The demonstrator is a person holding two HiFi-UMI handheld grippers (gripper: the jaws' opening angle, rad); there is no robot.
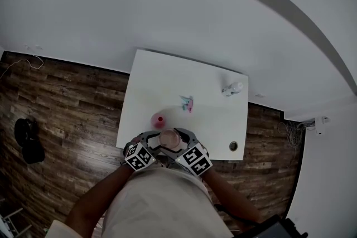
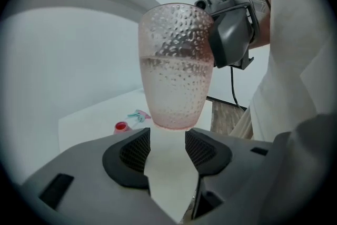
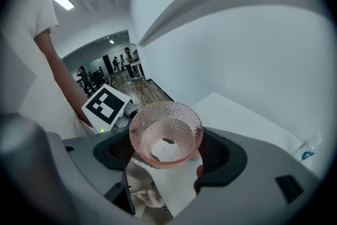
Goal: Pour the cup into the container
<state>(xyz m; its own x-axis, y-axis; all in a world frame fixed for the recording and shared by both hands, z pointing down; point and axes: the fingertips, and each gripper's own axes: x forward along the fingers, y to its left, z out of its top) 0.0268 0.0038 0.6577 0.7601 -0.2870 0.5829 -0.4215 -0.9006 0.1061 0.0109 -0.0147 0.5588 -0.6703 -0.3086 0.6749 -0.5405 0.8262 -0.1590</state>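
A: What do we have on our left?
B: Our left gripper [image 2: 167, 138]. Its jaws are spread wide with nothing pressed between them. The cup [image 2: 176, 66] hangs upright just past their tips, clear of the pads.
A: And the cup itself?
B: It's pink, dimpled and see-through, with pale liquid up to about the middle. We hold it in the air over the near edge of the white table [image 1: 167, 72], between our two grippers.
A: So the right one carries it?
B: Yes. Our right gripper [image 3: 168, 151] is clamped on the cup, with a pad on each side of its wall.
A: What lies on the table beyond?
B: A small red round thing [image 1: 159, 120] sits near the cup. A teal-and-pink item [image 1: 187, 103] lies a little farther right, and a clear bottle [image 1: 232, 88] lies on its side by the far right corner — those two are well apart from the cup.
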